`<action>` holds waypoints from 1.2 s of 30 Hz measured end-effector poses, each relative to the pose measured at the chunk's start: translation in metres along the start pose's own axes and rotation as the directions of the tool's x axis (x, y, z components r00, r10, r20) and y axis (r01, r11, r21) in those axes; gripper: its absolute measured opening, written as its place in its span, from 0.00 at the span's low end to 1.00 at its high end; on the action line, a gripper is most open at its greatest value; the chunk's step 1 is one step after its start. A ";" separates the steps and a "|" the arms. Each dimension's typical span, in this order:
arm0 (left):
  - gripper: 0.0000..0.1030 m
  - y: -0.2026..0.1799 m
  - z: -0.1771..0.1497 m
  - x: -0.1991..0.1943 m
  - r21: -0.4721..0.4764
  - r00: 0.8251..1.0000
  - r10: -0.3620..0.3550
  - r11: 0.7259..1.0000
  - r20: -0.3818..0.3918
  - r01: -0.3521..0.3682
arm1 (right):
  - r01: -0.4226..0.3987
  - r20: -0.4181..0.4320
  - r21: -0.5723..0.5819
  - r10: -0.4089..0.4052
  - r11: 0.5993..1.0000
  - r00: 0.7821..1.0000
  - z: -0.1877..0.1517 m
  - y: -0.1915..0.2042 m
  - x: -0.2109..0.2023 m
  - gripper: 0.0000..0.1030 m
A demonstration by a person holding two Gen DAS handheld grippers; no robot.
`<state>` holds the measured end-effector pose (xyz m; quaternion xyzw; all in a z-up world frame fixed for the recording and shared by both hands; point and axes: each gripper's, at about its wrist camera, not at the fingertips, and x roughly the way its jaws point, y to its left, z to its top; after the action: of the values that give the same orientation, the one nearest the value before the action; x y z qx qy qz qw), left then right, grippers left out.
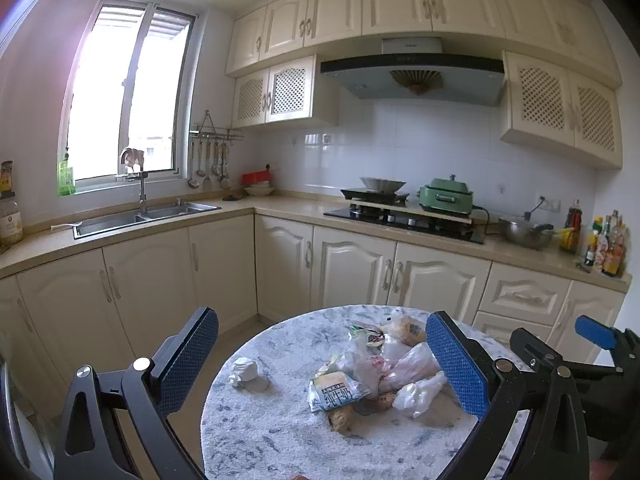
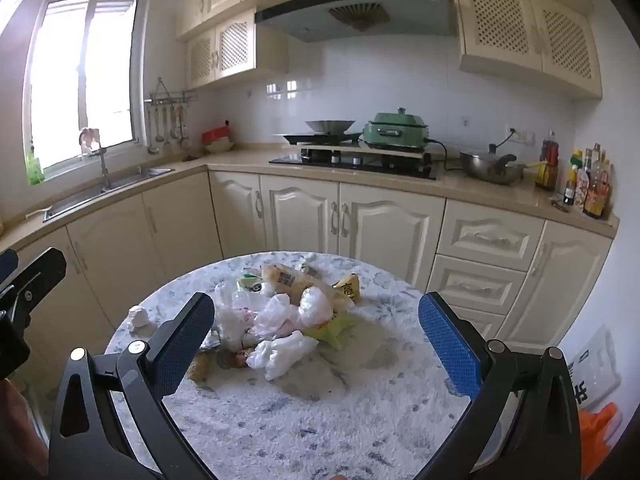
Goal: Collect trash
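A heap of trash (image 1: 380, 368) lies on the round marble-patterned table (image 1: 280, 440): crumpled white plastic bags, snack wrappers and a milk carton (image 1: 336, 392). A crumpled white paper ball (image 1: 245, 370) lies apart to its left. My left gripper (image 1: 320, 364) is open and empty, held above the table's near side. In the right wrist view the same heap (image 2: 280, 312) and paper ball (image 2: 140, 316) show on the table (image 2: 320, 420). My right gripper (image 2: 316, 344) is open and empty, its fingers wide on either side of the heap and nearer than it.
Cream kitchen cabinets (image 1: 352, 264) stand behind the table, with a sink (image 1: 140, 216), a hob (image 1: 400, 216) with a green pot, a wok and several bottles (image 1: 604, 248). An orange and white bag (image 2: 596, 400) lies on the floor at the right.
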<state>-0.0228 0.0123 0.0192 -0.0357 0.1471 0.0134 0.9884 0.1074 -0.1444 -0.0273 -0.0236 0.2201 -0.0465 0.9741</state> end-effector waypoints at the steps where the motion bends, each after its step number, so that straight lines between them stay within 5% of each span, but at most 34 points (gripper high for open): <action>1: 0.99 0.000 0.001 -0.001 0.000 1.000 -0.002 1.000 -0.001 0.002 | 0.001 0.002 0.001 -0.001 1.000 1.000 0.001 0.000 -0.001 1.00; 25: 0.99 0.006 -0.005 0.016 -0.001 0.999 -0.043 0.999 -0.020 0.043 | -0.007 -0.016 0.001 0.007 1.000 1.000 0.008 -0.004 0.010 1.00; 36: 0.99 0.011 -0.021 0.065 0.000 0.989 -0.028 1.000 -0.144 0.028 | -0.015 -0.126 0.000 0.015 1.000 0.992 -0.016 -0.002 0.052 1.00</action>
<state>0.0326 0.0224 -0.0207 -0.0377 0.2176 -0.0031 0.9753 0.1470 -0.1524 -0.0641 -0.0192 0.2813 -0.0407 0.9586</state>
